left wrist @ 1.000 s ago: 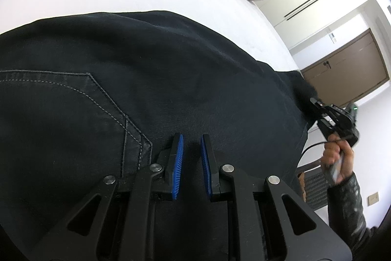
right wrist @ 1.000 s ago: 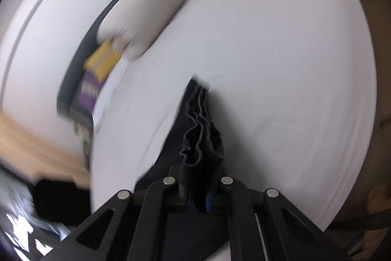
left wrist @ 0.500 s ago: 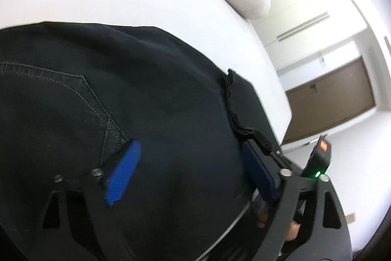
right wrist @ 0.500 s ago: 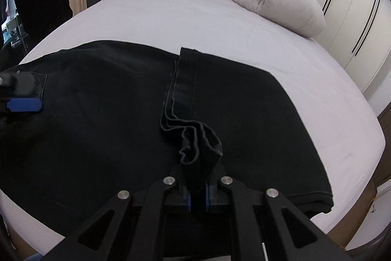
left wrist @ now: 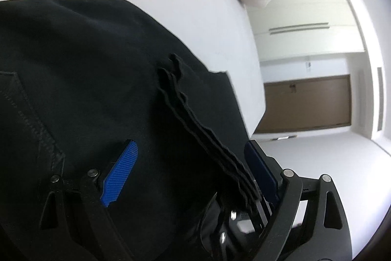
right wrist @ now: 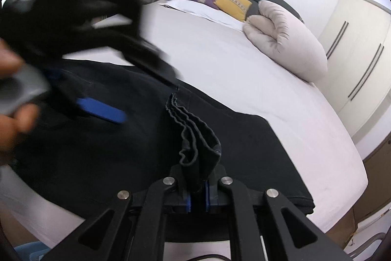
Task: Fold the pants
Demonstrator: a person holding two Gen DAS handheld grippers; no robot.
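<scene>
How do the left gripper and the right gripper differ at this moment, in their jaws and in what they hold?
The left gripper has its jaws wide apart, having just opened; the right gripper is shut. The left gripper grips nothing, though the hems pass between its jaws; the right gripper pinches the bunched hems of the black pants. Both have blue pads and hang over the pants on the white bed.

I count one pair of pants (right wrist: 102,146), one bed (right wrist: 244,70), one rolled duvet (right wrist: 286,40), two cushions (right wrist: 232,1), my two grippers (right wrist: 196,197).
</scene>
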